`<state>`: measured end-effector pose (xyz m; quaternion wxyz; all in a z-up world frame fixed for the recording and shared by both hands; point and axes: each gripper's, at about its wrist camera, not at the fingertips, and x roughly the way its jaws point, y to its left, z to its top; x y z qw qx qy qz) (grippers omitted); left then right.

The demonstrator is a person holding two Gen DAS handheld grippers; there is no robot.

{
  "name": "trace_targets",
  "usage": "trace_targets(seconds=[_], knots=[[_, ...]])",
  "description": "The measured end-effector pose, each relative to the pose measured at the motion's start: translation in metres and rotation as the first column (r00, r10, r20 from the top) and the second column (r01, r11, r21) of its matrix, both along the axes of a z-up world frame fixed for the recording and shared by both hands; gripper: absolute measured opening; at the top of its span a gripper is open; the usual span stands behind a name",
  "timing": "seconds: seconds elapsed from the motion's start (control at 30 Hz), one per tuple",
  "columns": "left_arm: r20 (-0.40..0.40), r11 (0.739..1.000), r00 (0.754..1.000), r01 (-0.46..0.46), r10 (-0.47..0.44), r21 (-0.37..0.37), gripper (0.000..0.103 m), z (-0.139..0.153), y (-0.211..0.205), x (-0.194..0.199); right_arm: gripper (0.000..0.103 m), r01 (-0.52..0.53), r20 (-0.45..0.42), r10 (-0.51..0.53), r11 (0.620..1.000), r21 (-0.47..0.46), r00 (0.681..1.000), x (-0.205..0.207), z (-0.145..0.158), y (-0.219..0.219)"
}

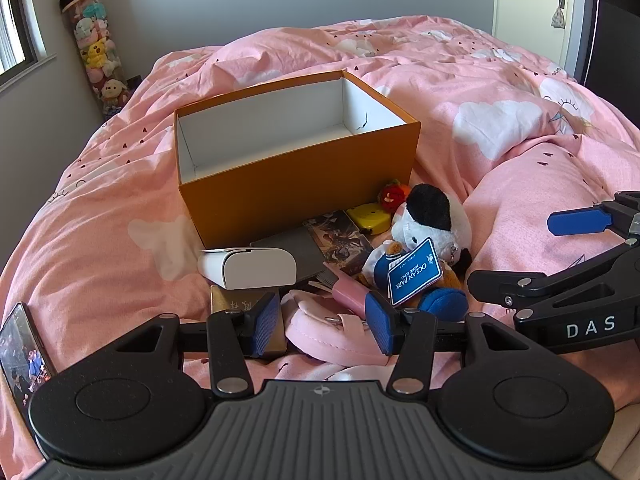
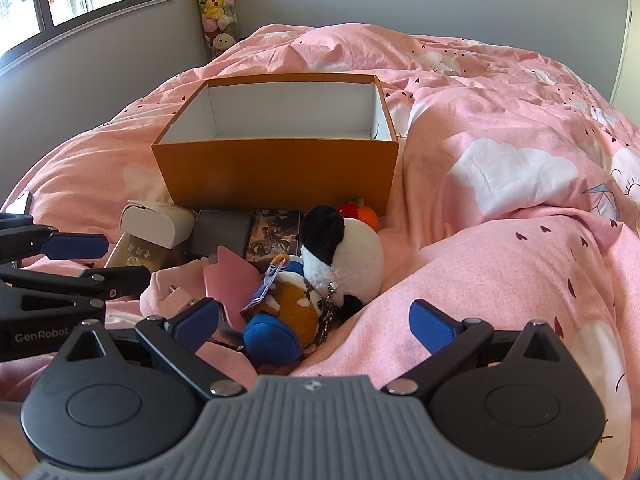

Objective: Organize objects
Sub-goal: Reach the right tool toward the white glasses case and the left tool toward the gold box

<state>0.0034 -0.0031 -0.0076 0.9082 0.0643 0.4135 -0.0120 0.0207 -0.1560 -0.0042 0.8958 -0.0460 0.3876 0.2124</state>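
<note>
An open, empty orange box (image 1: 296,184) (image 2: 276,176) stands on the pink bed. In front of it lies a pile: a white case (image 1: 250,268) (image 2: 158,222), a grey card (image 1: 296,254), a picture card (image 1: 340,240) (image 2: 274,234), a yellow toy (image 1: 368,218), a red-orange knitted toy (image 2: 358,212), a black-and-white plush (image 1: 430,216) (image 2: 340,252) with a blue tag (image 1: 414,272), and a pink pouch (image 1: 332,332) (image 2: 176,288). My left gripper (image 1: 326,326) is open, its jaws either side of the pink pouch. My right gripper (image 2: 316,326) is open just short of the plush's blue foot (image 2: 272,340).
A phone (image 1: 22,352) lies at the left on the bedding. A column of soft toys (image 1: 96,52) stands in the corner by the window. The duvet rises in a fold (image 2: 500,264) on the right. A door (image 1: 532,0) is at the back right.
</note>
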Motion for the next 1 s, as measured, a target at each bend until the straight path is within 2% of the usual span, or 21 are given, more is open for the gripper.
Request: trace_targets(seconds=[0.33, 0.63, 0.7, 0.83, 0.9, 1.0], knots=[[0.014, 0.999, 0.999, 0.033, -0.034, 0.02, 0.06, 0.001, -0.002, -0.001, 0.099, -0.024, -0.018, 0.024, 1.0, 0.001, 1.0, 0.001, -0.004, 0.004], [0.054, 1.0, 0.998, 0.021, -0.022, 0.023, 0.061, 0.009, 0.012, 0.007, 0.083, -0.105, -0.009, 0.105, 0.994, -0.038, 0.994, 0.016, 0.009, 0.02], [0.046, 1.0, 0.999, 0.01, -0.011, 0.024, 0.063, 0.009, 0.019, 0.011, 0.075, -0.133, -0.014, 0.133, 0.99, -0.039, 0.991, 0.023, 0.013, 0.025], [0.018, 0.999, 0.999, -0.047, 0.048, -0.016, 0.062, 0.01, 0.046, 0.022, 0.067, -0.188, -0.042, 0.187, 0.982, -0.024, 0.982, 0.041, 0.018, 0.041], [-0.003, 0.995, 0.997, -0.083, 0.083, -0.053, 0.054, 0.01, 0.063, 0.027, 0.057, -0.219, -0.065, 0.217, 0.976, -0.02, 0.974, 0.051, 0.019, 0.051], [-0.038, 0.99, 0.992, -0.12, 0.118, -0.076, 0.041, 0.007, 0.084, 0.034, 0.048, -0.254, -0.114, 0.251, 0.967, -0.005, 0.961, 0.068, 0.017, 0.065]])
